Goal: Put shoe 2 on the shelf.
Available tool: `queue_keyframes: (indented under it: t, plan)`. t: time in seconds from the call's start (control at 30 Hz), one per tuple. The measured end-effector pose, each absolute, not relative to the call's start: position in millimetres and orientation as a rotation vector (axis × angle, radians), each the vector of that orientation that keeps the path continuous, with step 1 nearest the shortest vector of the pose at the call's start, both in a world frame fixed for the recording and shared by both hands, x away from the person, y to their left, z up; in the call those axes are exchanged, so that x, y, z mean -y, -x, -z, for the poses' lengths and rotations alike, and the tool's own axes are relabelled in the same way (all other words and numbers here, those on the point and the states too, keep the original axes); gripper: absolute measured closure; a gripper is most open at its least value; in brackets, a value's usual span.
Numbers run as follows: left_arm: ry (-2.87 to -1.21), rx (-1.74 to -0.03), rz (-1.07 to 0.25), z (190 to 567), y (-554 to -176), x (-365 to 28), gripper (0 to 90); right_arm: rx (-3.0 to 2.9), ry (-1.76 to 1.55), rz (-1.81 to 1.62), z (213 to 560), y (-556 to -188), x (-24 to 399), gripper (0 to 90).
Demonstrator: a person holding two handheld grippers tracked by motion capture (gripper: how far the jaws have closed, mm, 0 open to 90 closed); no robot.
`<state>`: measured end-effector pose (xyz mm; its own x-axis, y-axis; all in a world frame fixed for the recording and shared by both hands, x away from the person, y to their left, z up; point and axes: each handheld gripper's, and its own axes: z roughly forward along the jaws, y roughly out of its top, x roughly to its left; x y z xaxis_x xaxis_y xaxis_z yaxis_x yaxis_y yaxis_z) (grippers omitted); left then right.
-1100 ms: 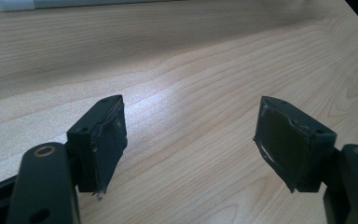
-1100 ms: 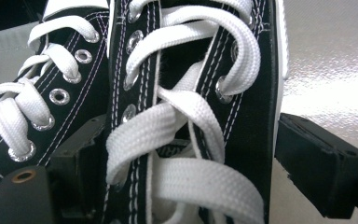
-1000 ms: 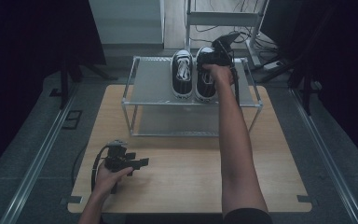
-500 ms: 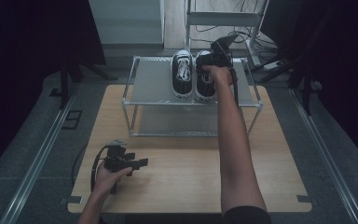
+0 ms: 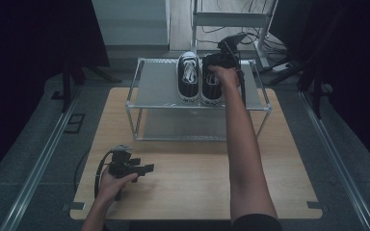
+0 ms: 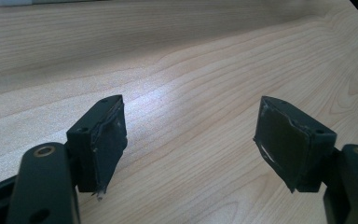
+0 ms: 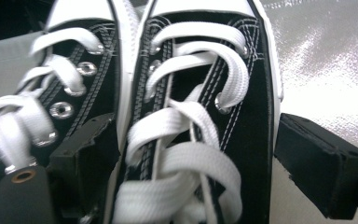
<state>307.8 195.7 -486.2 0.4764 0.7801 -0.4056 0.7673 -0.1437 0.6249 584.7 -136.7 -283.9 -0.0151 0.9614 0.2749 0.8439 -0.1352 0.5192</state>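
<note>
The right gripper (image 5: 220, 58) straddles the right-hand sneaker (image 5: 212, 84) of a black-and-white pair on the top shelf of a metal rack (image 5: 154, 86), its jaws set to either side of the laced upper; in the right gripper view the outer jaw stands a little clear of the shoe's white-trimmed side while the inner one sits in the narrow gap against the left-hand sneaker (image 5: 188, 77), so whether the pads truly press cannot be told. The left gripper (image 5: 134, 168) rests low over the wooden table (image 5: 197, 178) near its front left corner, held by the person's left hand (image 5: 110, 185), jaws apart with nothing between them and bare wood grain beneath. The two sneakers stand side by side, touching, toward the rack's back right, heels toward the person. Canvas shoes of this kind look light, with soft, yielding sides and a firmer rubber sole and toe cap; a hold across the midfoot near the sole line, or on the heel collar, would likely be steadier than one on the loose white laces, which could slip or snag. The person's right hand and forearm cover part of the gripped sneaker in the high view, the rack's lower shelf lies in shadow, and the dark surroundings are hard to make out.
</note>
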Motion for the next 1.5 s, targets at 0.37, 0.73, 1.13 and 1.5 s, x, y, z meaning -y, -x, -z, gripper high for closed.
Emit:
queue_keyframes:
  t: [0.37,0.73,1.13,1.5]
  plan:
    - [-1.896,-1.293,-0.023,485,-306,-197,25.2,-1.992,-1.891,-1.014,266,-551,143,18.1]
    - [-1.900,-1.300,-0.029,485,-304,-197,25.1,-2.071,-1.771,-1.149,263,-515,161,21.8]
    - [-1.914,-1.299,-0.034,486,-304,-192,25.1,-2.124,-1.625,-1.319,267,-467,185,23.9]
    - [-1.923,-1.297,-0.033,486,-304,-191,25.1,-2.172,-1.529,-1.391,281,-431,201,27.2]
